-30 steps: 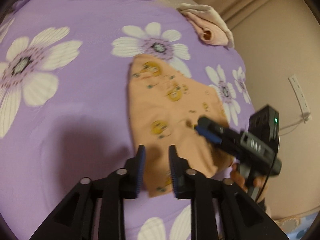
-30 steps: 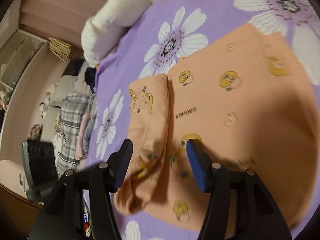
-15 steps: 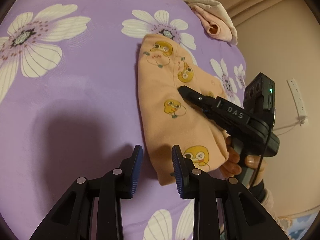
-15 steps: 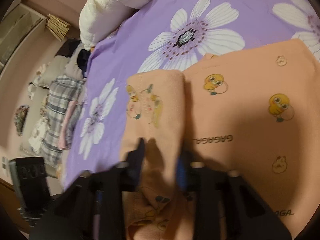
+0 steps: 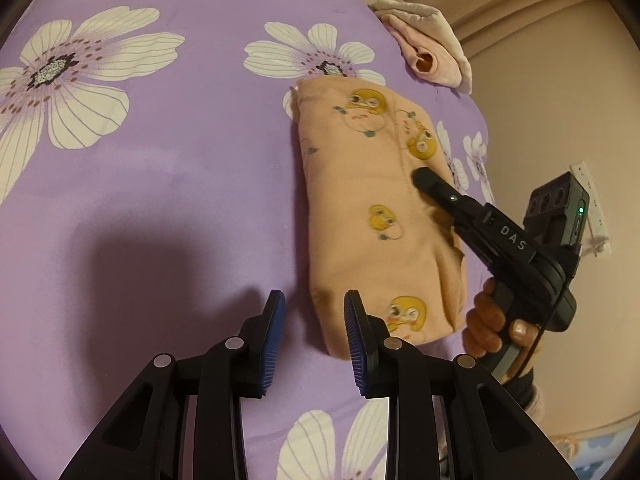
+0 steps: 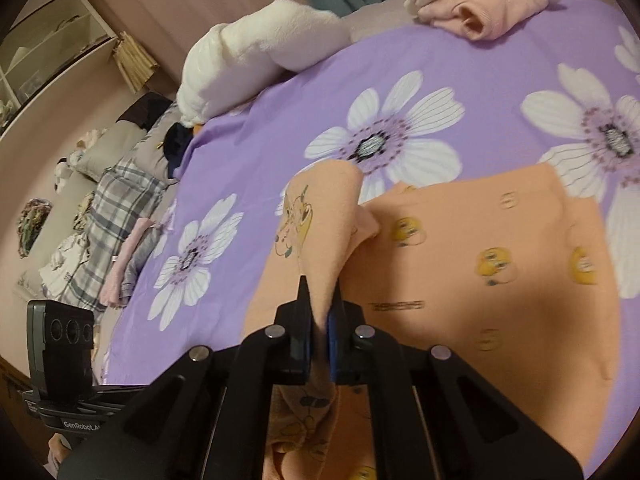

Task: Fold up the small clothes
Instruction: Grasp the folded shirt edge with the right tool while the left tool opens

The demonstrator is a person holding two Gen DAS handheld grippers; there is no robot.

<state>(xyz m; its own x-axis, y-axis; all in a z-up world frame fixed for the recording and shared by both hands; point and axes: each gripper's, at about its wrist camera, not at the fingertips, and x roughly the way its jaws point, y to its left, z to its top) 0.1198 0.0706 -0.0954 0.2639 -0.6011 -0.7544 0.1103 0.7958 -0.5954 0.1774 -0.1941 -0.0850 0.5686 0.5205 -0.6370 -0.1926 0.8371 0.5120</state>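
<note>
A small orange garment [image 5: 360,208] printed with yellow ducks lies partly folded on the purple flowered bedsheet [image 5: 160,200]. In the right wrist view my right gripper [image 6: 320,292] is closing tight on a raised fold of this garment [image 6: 480,280], and the pinched cloth stands up in a ridge above the rest. The left wrist view shows that right gripper [image 5: 424,178] from the side, a hand around its handle, its tip over the garment's middle. My left gripper [image 5: 314,300] hovers open at the garment's near left corner with nothing between its fingers.
A folded pink garment [image 5: 432,56] lies at the bed's far edge, also seen in the right wrist view [image 6: 480,12]. A white plush pillow [image 6: 260,52] and a heap of plaid clothes [image 6: 112,220] sit beyond the sheet. A wall socket [image 5: 592,208] is at right.
The right gripper went from open astride the garment's fold to shut on it, then rose and rolled, pulling the fold up. The left gripper stayed about where it was.
</note>
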